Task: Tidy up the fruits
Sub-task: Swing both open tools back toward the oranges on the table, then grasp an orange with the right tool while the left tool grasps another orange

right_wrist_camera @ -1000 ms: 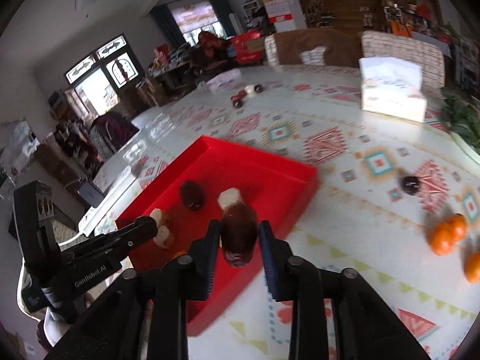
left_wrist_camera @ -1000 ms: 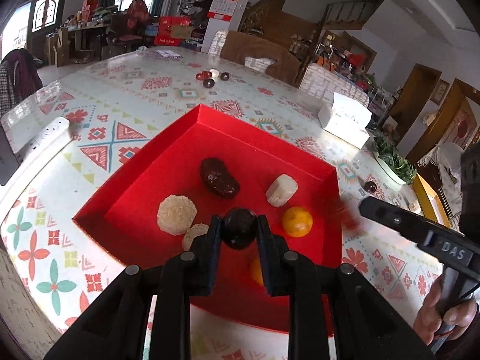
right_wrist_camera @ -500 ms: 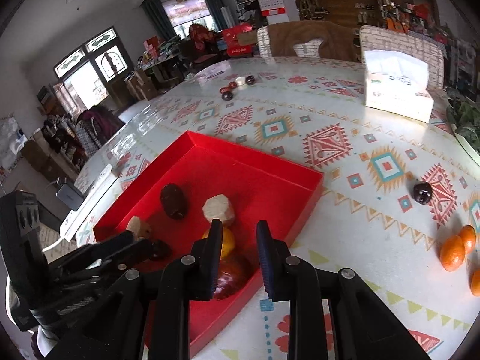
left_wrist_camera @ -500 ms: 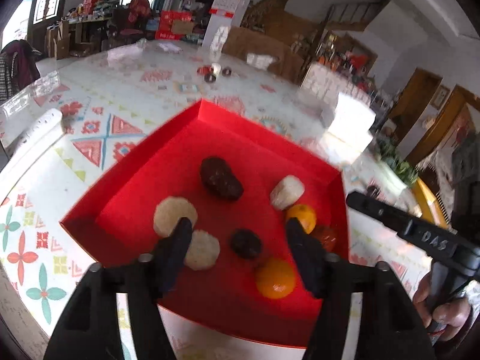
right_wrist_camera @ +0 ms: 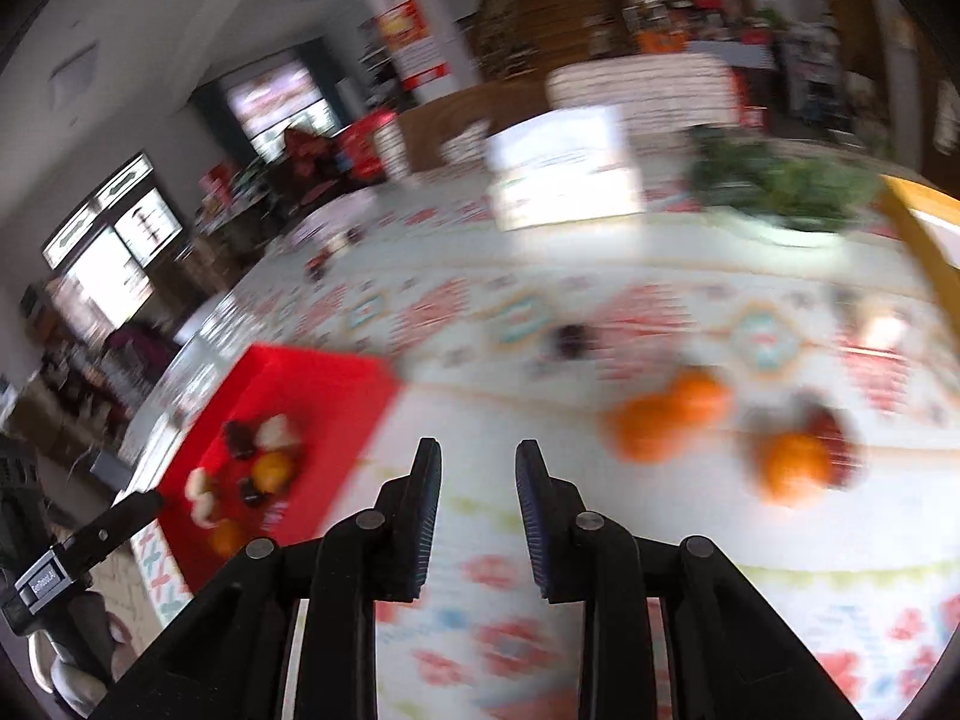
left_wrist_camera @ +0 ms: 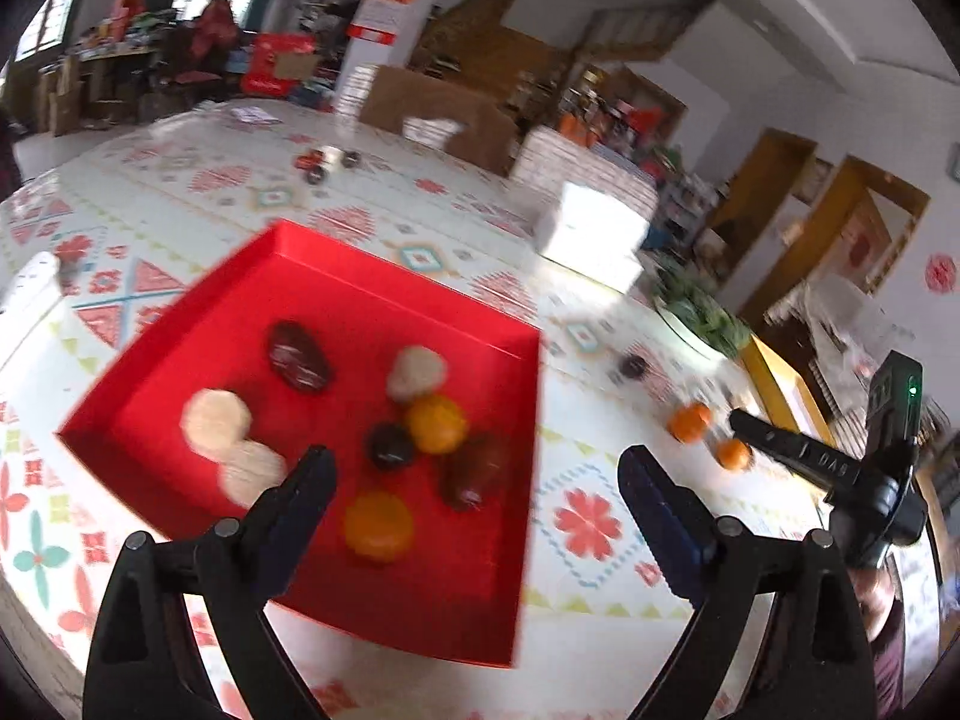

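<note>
Cluttered room — bright windows (right_wrist_camera: pixel 114 264), white pillar (left_wrist_camera: pixel 384 18), wooden doorways (left_wrist_camera: pixel 774 204) beyond.

**Fruit in the red tray and loose on the table**

The red tray (left_wrist_camera: pixel 336 276) holds two oranges (left_wrist_camera: pixel 436 423), three pale round pieces (left_wrist_camera: pixel 216 417), a small dark round fruit (left_wrist_camera: pixel 390 446) and two brownish-red oblong ones (left_wrist_camera: pixel 298 355). Beyond its right wall, loose oranges (right_wrist_camera: pixel 672 414) and a dark fruit (right_wrist_camera: pixel 570 341) lie apart.
</note>
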{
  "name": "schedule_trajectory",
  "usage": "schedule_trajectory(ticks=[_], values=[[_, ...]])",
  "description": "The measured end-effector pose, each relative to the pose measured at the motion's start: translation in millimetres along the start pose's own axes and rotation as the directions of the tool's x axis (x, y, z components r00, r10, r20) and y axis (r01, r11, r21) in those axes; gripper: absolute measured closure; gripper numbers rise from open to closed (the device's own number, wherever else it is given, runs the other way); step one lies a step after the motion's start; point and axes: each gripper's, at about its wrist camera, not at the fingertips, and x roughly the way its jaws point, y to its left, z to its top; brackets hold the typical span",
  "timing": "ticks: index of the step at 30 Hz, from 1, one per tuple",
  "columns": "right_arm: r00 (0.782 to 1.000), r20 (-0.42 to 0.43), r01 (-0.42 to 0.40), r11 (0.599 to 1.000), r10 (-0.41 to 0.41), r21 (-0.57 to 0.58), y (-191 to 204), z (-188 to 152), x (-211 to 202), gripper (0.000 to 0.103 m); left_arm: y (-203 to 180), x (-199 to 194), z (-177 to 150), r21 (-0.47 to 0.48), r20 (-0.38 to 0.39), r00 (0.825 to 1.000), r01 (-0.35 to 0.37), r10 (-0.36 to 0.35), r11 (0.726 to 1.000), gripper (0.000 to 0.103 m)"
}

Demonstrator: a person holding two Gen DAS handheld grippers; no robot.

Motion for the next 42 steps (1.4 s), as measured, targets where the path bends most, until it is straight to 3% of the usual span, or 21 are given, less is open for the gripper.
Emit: schedule_trajectory(ticks=[2, 6, 13, 22, 27, 31, 35, 37, 42], values=[[0.998, 0.036, 0.056, 0.997, -0.058, 0.046, -36, -1, -24, 0.069, -9, 3, -4, 0.006, -0.014, 1.000, 0.016, -0.016, 1.000, 0.009], [0.986, 0.065, 0.143, 0.978, -0.154, 0.151, -99, -6, -59, 0.067, -26, 17, -8, -0.035, -0.062, 0.992, 0.111, -0.113, 0.993, 0.009], [0.984, 0.043, 0.160, 0.968, -0.171, 0.193, -140, -10, -62, 0.067, -64, 44, -22, -0.007, -0.157, 0.979, 0.128, -0.127, 0.992, 0.009], [0.997, 0.039, 0.058, 0.993, -0.062, 0.107, -118, -1, -28, 0.067, -92, 54, -28, 0.045, -0.188, 0.977, 0.109, -0.099, 0.993, 0.009], [0.990, 0.021, 0.138, 0.990, -0.138, 0.006, -103, 3, -1, 0.067, -100, 60, -28, 0.072, -0.196, 0.977, 0.094, -0.078, 0.993, 0.009], [0.984, 0.025, 0.180, 0.983, -0.179, -0.029, -101, 4, 7, 0.059, -107, 66, -21, 0.116, -0.173, 0.984, 0.052, -0.032, 0.992, 0.009], [0.966, 0.001, 0.259, 0.963, -0.260, -0.068, -101, -1, 16, 0.059, -114, 74, -15, 0.143, -0.170, 0.985, 0.049, -0.025, 0.989, 0.009], [0.972, -0.039, 0.231, 0.973, -0.232, -0.022, -111, -1, 20, 0.065, -119, 80, -13, 0.155, -0.170, 0.985, 0.057, -0.030, 0.986, 0.009], [0.985, -0.036, 0.172, 0.984, -0.171, 0.035, -119, -3, 14, 0.066, -145, 102, -10, 0.221, -0.193, 0.980, 0.085, -0.042, 0.972, 0.009]])
